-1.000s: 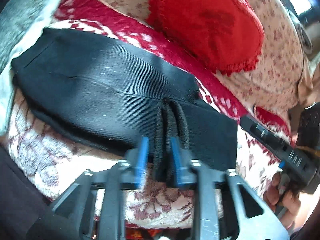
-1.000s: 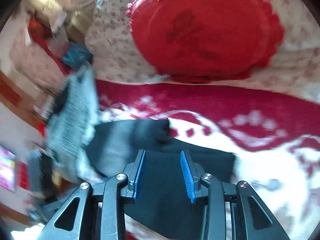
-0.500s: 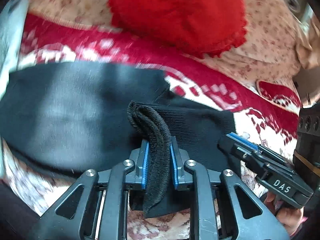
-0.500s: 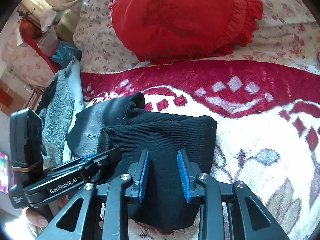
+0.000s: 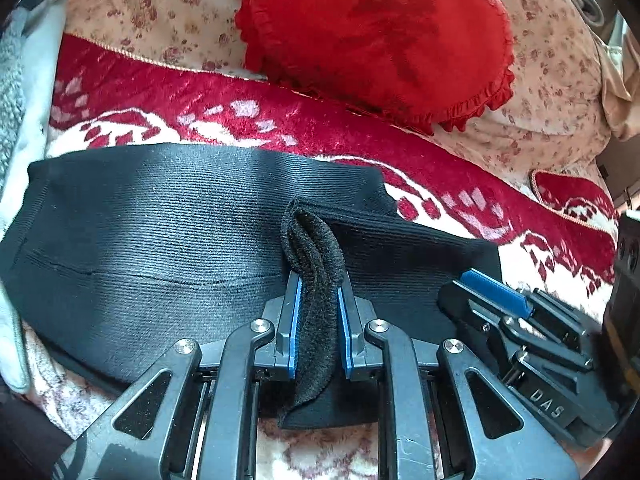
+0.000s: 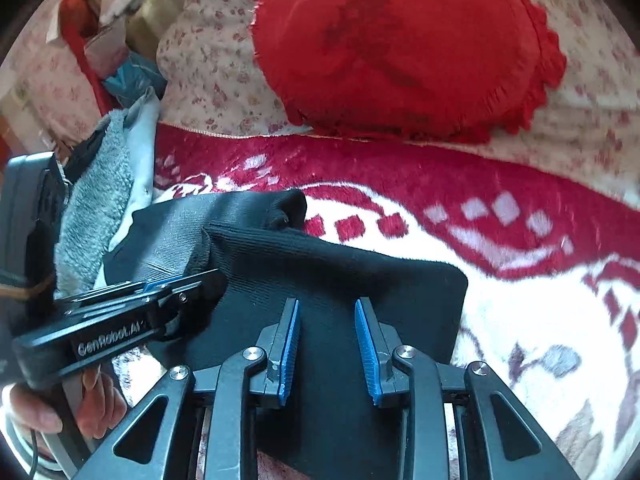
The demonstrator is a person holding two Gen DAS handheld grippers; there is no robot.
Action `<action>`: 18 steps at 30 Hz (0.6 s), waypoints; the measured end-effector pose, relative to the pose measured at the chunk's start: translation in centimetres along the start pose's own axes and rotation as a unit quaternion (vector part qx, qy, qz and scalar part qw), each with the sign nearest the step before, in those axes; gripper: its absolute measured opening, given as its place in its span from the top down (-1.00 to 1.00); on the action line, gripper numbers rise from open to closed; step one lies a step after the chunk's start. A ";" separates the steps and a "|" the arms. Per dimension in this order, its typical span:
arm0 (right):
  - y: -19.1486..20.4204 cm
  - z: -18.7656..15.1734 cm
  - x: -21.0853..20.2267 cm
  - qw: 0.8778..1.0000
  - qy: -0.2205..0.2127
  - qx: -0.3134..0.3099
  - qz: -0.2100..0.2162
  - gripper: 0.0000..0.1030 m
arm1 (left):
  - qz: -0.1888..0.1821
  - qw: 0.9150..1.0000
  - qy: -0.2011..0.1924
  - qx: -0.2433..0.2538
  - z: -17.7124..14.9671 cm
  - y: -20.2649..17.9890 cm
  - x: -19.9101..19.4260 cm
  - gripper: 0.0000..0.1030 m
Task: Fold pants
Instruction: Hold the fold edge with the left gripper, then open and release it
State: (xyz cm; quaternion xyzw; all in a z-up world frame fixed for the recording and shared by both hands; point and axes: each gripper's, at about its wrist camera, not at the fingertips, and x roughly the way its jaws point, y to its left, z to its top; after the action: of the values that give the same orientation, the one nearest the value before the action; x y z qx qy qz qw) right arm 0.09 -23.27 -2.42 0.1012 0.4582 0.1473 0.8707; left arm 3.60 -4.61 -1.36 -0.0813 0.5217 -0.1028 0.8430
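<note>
Left gripper (image 5: 318, 312) pinches the pants (image 5: 160, 232) hem; right gripper (image 6: 327, 344), jaws apart, may snag a single layer

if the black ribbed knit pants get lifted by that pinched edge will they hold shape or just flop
Probably flop: the black ribbed knit pants bunch into a soft fold where the left gripper has its jaws shut on them. They likely drape and stretch, being thin ribbed knit lying flat on the red and white patterned blanket. Slipping seems unlikely, since the fuzzy inner face shows at the pinch.
</note>
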 end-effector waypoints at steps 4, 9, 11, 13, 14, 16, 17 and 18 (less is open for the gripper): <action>0.3 0.2 -1.7 1.000 0.003 -0.011 -0.007 0.45 | 0.000 1.000 -0.002 -0.003 -0.4 0.1 -1.1 0.67; 1.5 -1.0 -3.7 0.999 0.002 -0.044 -0.021 0.45 | 0.027 1.000 -0.013 0.009 -1.4 0.0 -2.0 0.66; 1.8 -1.6 -3.9 0.999 0.004 -0.040 -0.015 0.45 | 0.029 1.000 -0.010 0.007 -1.7 0.1 -1.9 0.66; 2.1 -2.1 -3.7 0.999 0.008 -0.040 -0.014 0.45 | 0.028 1.000 -0.008 0.003 -1.8 0.3 -1.9 0.66; 2.3 -2.4 -3.5 0.999 0.011 -0.040 -0.013 0.45 | 0.029 1.000 -0.009 0.002 -1.9 0.4 -1.9 0.66; 2.7 -3.0 -2.8 0.999 0.019 -0.041 -0.013 0.45 | 0.032 0.999 -0.011 0.002 -2.0 0.4 -2.0 0.66; 2.9 -3.1 -2.4 0.999 0.023 -0.042 -0.014 0.45 | 0.034 0.999 -0.012 0.003 -2.1 0.4 -2.1 0.66; 3.0 -3.4 -2.0 0.999 0.027 -0.043 -0.016 0.45 | 0.037 0.999 -0.013 0.004 -2.2 0.3 -2.1 0.55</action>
State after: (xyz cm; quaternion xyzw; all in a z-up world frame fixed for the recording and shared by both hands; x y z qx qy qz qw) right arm -4.27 -21.01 -1.87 0.0518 0.4761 0.1555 0.8640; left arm 0.74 -3.79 -0.58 -0.0602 0.5134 -0.0723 0.8530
